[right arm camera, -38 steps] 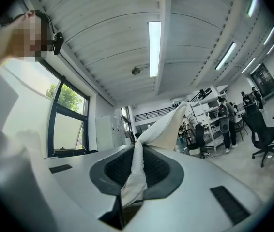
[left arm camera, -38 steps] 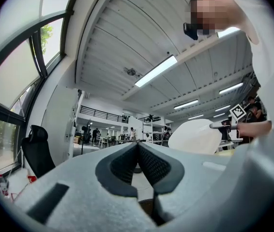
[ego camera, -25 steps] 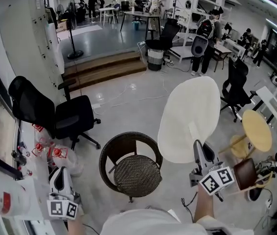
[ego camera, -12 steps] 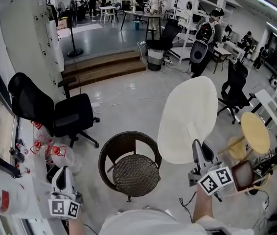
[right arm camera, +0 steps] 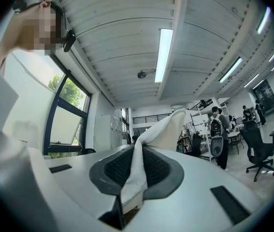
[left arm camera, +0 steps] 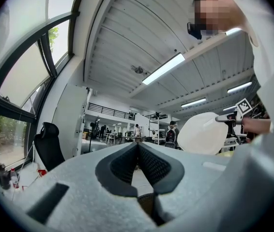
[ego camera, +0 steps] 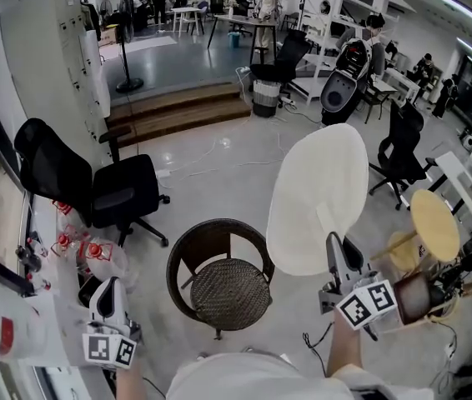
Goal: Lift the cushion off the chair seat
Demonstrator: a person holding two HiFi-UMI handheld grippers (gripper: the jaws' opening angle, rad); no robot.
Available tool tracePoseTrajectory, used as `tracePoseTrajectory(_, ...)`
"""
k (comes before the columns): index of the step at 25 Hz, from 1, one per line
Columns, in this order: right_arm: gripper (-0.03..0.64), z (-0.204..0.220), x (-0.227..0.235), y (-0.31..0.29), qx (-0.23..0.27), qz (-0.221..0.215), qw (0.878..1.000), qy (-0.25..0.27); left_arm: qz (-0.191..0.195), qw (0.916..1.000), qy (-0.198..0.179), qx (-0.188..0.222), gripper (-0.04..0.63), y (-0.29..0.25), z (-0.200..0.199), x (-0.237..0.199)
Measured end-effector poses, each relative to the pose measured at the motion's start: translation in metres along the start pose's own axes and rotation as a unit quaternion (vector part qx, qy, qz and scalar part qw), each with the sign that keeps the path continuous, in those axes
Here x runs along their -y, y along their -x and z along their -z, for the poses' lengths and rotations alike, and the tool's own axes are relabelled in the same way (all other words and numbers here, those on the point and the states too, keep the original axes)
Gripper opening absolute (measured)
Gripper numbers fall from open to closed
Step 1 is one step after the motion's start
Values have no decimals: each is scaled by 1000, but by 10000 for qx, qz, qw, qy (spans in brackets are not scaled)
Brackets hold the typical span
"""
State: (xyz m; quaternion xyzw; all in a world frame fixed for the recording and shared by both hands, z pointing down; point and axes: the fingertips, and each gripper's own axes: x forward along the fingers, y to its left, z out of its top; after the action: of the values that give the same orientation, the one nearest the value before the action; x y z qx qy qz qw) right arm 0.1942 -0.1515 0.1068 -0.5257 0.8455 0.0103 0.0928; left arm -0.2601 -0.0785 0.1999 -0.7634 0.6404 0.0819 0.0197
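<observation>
Right hand-held gripper (ego camera: 333, 248) clamped on lower edge of the cushion (ego camera: 318, 194), which rises above it

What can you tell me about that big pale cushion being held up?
The cushion is a thin, flat, round pad of cream fabric. It stands nearly upright in the air, above and beside the wicker chair, clear of its bare woven seat. Only the right gripper touches it, its jaws pinched on the lower edge.
</observation>
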Motion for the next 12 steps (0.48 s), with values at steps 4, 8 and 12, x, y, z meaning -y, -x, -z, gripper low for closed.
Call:
tracePoseTrajectory(4, 49, -1, 2, 0, 6, -27, 10000, -16, 23, 10000, -7, -23, 15, 0, -1, 5)
tracePoseTrajectory(8, 49, -2, 3, 1, -8, -77, 10000, -23, 33, 10000, -26, -43, 15, 1, -3, 12)
tracePoseTrajectory(12, 49, -3, 6, 3, 6, -112, 9999, -46, 35, 10000, -54, -73, 15, 2, -3, 19)
